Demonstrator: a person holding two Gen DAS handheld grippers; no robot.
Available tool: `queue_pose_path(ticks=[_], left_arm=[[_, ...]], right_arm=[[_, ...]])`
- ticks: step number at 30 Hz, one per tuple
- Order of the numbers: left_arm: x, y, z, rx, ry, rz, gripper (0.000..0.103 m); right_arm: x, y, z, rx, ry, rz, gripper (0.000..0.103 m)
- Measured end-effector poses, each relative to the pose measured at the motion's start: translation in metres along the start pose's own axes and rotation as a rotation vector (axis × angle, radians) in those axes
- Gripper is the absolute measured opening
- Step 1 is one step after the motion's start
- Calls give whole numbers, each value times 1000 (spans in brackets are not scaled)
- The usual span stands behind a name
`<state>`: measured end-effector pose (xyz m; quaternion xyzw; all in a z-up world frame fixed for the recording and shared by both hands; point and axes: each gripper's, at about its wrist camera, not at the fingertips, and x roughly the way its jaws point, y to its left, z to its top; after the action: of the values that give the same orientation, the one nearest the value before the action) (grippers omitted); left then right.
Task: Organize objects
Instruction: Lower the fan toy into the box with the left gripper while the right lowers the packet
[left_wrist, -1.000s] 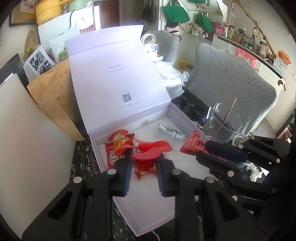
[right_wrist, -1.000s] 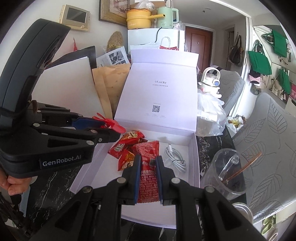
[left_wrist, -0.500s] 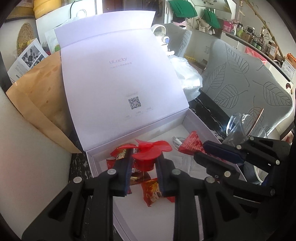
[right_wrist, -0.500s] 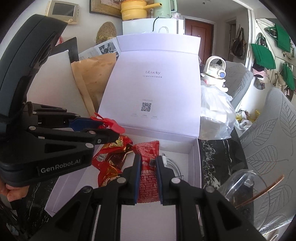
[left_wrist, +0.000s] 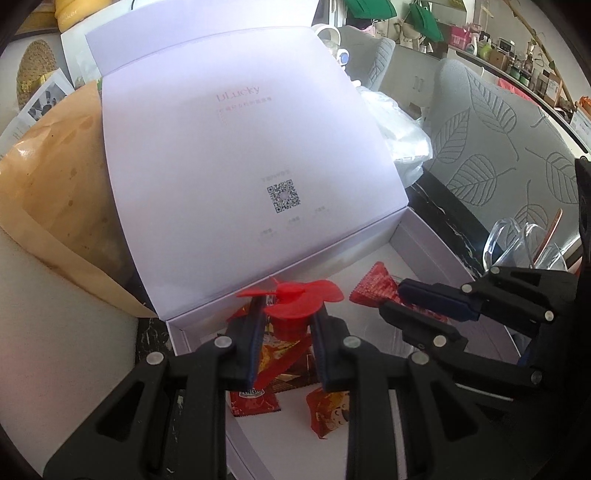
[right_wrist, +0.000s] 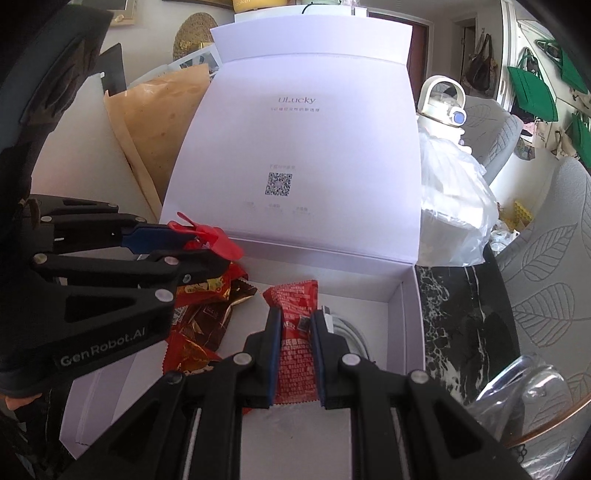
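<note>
A white gift box (left_wrist: 424, 236) stands open, its lid (left_wrist: 236, 155) upright at the back. My left gripper (left_wrist: 288, 332) is shut on a small red fan (left_wrist: 291, 299), held over the box's left end above several red snack packets (left_wrist: 255, 400). My right gripper (right_wrist: 295, 332) is shut on a red snack packet (right_wrist: 297, 325) over the middle of the box (right_wrist: 410, 317). In the right wrist view the left gripper (right_wrist: 207, 251) with the fan (right_wrist: 218, 240) is at left, and a white cable (right_wrist: 351, 336) lies beside my right finger.
A brown paper bag (left_wrist: 55, 192) leans left of the box. A white plastic bag (right_wrist: 450, 206) and a kettle (right_wrist: 443, 99) stand right of the lid. A clear glass jug (right_wrist: 532, 398) sits on the dark marble table (right_wrist: 454, 317) at right. Grey leaf-patterned chairs (left_wrist: 498, 147) stand beyond.
Both grippers have moved forward toward the box's back wall, each still holding its item. The lid looms larger and the loose packets now lie under the left gripper.
</note>
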<state>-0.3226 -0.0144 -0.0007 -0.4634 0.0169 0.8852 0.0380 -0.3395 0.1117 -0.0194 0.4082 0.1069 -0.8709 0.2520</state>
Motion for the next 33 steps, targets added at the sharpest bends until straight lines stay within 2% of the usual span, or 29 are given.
queue_pose_path(ticks=[16,25,27,29,33], left_arm=[[24,-2,-10,-1,102,-20,22],[18,0,-10,-1,95,-3,23],[14,0,-9,-7,89,5,23],[11,-1,-8,-8,87,14,23],[4,-1,-8,-25,78,23,24]], right_arm=[[16,7,-3,-36,83,-1,16],[3,9,0,-45,70,-49,18],[-2,10,2,-58,62,-68,21],[-7,10,3,-62,57,-91,35],[-17,9,5,-53,53,-111,35]])
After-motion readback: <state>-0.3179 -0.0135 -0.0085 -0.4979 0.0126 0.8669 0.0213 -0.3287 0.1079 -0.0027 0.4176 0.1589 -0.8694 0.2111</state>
